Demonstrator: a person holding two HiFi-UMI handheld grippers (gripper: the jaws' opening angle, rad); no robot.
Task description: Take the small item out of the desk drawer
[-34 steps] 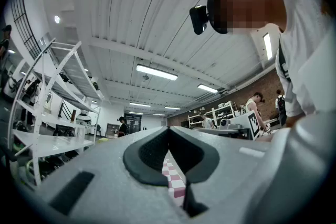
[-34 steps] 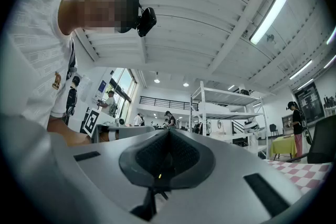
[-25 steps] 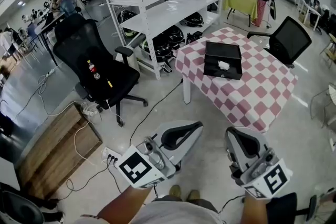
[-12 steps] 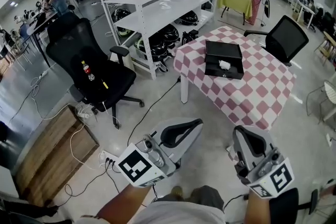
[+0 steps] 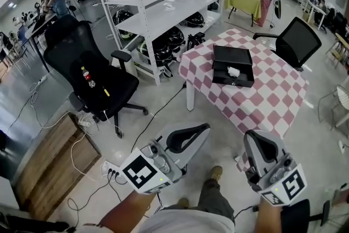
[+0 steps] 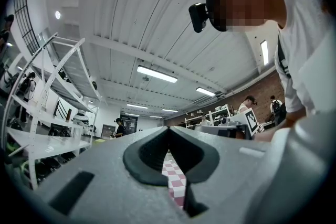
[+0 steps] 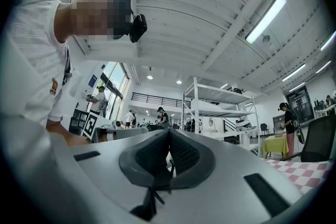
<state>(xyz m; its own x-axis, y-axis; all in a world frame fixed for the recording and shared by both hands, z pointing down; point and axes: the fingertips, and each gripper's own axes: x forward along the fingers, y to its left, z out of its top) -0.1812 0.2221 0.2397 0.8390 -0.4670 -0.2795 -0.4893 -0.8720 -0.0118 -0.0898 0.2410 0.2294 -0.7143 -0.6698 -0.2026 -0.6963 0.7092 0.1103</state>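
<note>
Well ahead of the fingers (image 5: 188,139) of the left gripper (image 5: 204,130) and right gripper (image 5: 252,137), far out of reach, a pink-and-white checkered worktop (image 5: 267,98) stands on a glossy grey floor (image 5: 163,112). On it sits a black desk drawer unit (image 5: 232,55) with its drawer pulled out toward the fingers. The small white item (image 5: 233,70) lies inside that drawer.

Beyond the left fingers are a white shelving rack (image 5: 163,8) and a black office chair (image 5: 90,73) with a bottle (image 5: 85,76) on the seat. A wooden panel (image 5: 52,163) and a power strip (image 5: 112,170) lie on the floor to their outer side. A second black chair (image 5: 302,41) stands past the worktop.

Since a second ago, the worktop and the office chair have slid slightly left in the head view. A shoe (image 5: 216,173) now shows between the grippers, stepped forward. Both grippers keep the same low spot.

Left fingers are clenched, pads meeting, nothing between them. Right fingers are likewise clenched and empty. Neither touches anything.
</note>
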